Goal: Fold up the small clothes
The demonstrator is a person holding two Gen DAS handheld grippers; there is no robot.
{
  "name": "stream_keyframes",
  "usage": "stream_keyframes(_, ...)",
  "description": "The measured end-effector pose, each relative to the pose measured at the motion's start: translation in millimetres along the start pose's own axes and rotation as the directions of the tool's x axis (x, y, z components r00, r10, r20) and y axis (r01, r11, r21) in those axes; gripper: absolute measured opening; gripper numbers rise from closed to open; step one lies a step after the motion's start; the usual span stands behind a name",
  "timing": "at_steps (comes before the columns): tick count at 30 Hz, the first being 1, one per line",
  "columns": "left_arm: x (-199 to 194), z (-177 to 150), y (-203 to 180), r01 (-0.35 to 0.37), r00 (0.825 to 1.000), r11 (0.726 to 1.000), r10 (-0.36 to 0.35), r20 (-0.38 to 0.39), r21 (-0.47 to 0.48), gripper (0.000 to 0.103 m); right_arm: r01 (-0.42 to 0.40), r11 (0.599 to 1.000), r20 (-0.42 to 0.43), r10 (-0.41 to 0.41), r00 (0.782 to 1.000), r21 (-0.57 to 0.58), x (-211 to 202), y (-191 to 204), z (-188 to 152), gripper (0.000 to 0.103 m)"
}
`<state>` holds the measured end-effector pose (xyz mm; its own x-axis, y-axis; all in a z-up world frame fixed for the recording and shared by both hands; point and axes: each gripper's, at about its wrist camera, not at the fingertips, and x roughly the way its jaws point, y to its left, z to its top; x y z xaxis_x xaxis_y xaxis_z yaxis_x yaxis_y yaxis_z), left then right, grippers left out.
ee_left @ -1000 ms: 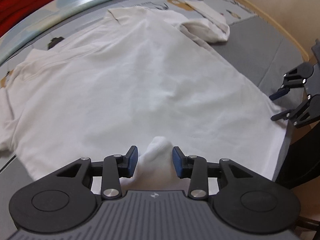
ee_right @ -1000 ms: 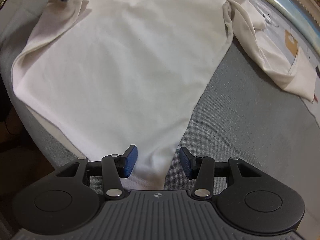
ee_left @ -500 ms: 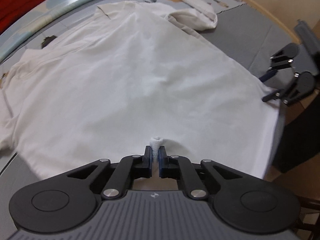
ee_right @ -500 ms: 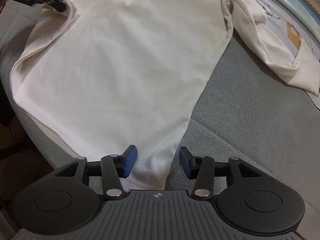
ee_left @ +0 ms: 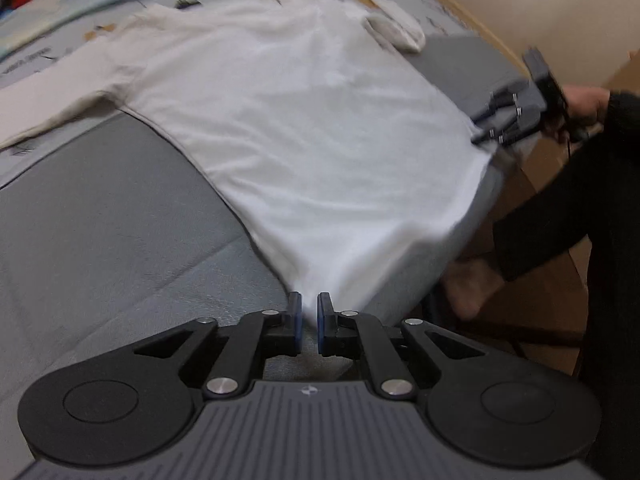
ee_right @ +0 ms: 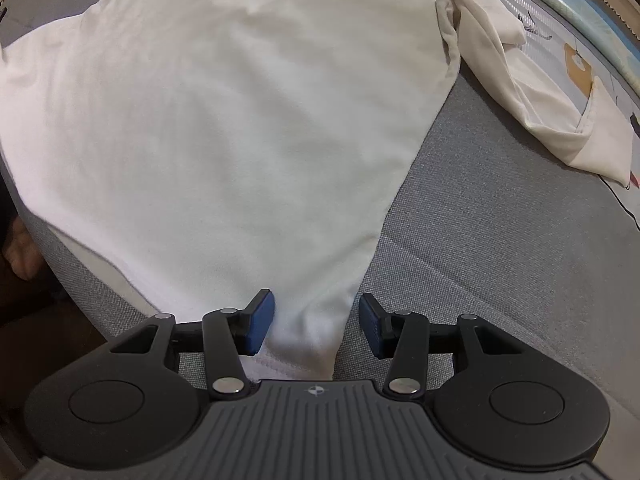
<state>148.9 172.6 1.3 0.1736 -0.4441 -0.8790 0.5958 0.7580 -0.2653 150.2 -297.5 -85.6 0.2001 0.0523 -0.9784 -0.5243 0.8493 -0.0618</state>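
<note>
White long-sleeved shirt (ee_left: 304, 128) lies spread flat on grey mattress (ee_left: 104, 216). Left gripper (ee_left: 308, 316): fingers opening, hem corner pinched between them. Right gripper (ee_right: 316, 322): fingers apart, astride opposite hem corner. Folded sleeve (ee_right: 532, 92) at 2 o'clock. Person's bare foot (ee_left: 468, 284) beside mattress edge.

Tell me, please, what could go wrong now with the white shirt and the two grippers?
The left gripper is opening with only the white shirt corner between its pads, so the corner may slip free. The right gripper stands open around the other corner, not gripping. The hem hangs over the mattress edge and could slide.
</note>
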Motion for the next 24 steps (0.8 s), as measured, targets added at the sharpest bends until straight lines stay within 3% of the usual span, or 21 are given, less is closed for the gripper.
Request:
stream_keyframes(4, 0, 11, 7, -0.036, 0.999, 0.996, 0.039, 0.035, -0.082, 0.024, 0.000, 1.000, -0.012, 0.000, 1.000, 0.002, 0, 0, 4, 0.049)
stream_keyframes(8, 35, 24, -1, -0.097, 0.994, 0.995, 0.094, -0.059, -0.039, 0.027, -0.002, 1.000, -0.020, 0.002, 1.000, 0.012, -1, -2, 6, 0.049)
stream_keyframes(13, 72, 24, -11, -0.095, 0.979, 0.994, 0.102, -0.176, 0.048, 0.031, -0.005, 0.999, -0.026, 0.006, 1.000, 0.031, -3, -7, 1, 0.049)
stream_keyframes(20, 94, 7, -14, -0.073, 0.946, 0.991, 0.105, -0.306, 0.112, 0.030, -0.021, 0.998, -0.022, 0.022, 1.000, 0.052, -3, -13, -11, 0.047)
stream_keyframes(22, 96, 5, -16, -0.073, 0.945, 0.988, 0.111, -0.306, 0.133, 0.023, -0.038, 0.998, -0.015, 0.039, 0.999, 0.045, -3, -13, -12, 0.036)
stream_keyframes(24, 94, 4, -17, -0.064, 0.953, 0.989, 0.101, -0.285, 0.135, 0.011, -0.057, 0.998, -0.002, 0.057, 0.998, 0.016, -4, -10, -12, 0.013)
